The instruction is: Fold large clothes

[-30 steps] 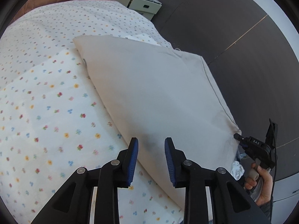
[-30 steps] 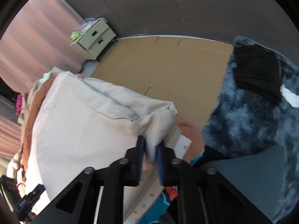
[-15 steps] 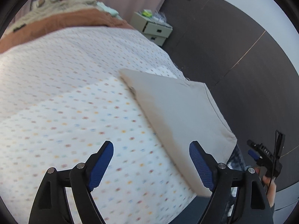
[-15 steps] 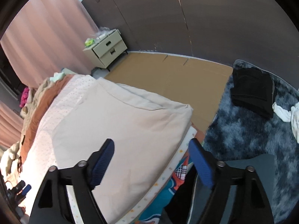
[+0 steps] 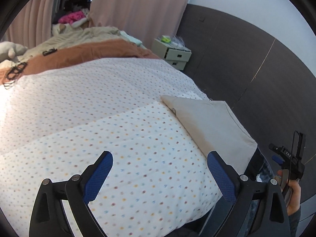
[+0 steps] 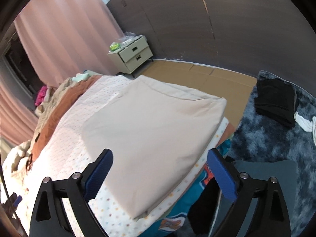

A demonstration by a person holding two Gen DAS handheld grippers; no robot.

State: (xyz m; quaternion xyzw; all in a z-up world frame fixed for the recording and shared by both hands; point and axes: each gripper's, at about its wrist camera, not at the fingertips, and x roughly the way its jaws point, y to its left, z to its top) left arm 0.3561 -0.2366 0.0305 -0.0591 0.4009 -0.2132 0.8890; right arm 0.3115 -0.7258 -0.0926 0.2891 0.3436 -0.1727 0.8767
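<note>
A beige garment (image 5: 213,124) lies folded flat at the near right corner of the bed, on a white floral bedspread (image 5: 98,106). It also shows in the right wrist view (image 6: 150,122) as a smooth rectangle. My left gripper (image 5: 160,175) is open and empty above the bedspread, left of the garment. My right gripper (image 6: 160,175) is open and empty, hovering above the garment's near edge. The right gripper also shows in the left wrist view (image 5: 286,162), held in a hand beyond the bed's corner.
A brown blanket (image 5: 85,53) and rumpled bedding lie at the head of the bed. A cream nightstand (image 6: 132,55) stands by the pink curtain. A blue shaggy rug (image 6: 276,138) holds folded black clothes (image 6: 276,100) and a white cloth (image 6: 306,122). Cardboard (image 6: 197,77) covers the floor.
Both grippers opened wide and pulled back and up from the beige garment. The right gripper let go of the garment's corner, which now lies flat.
</note>
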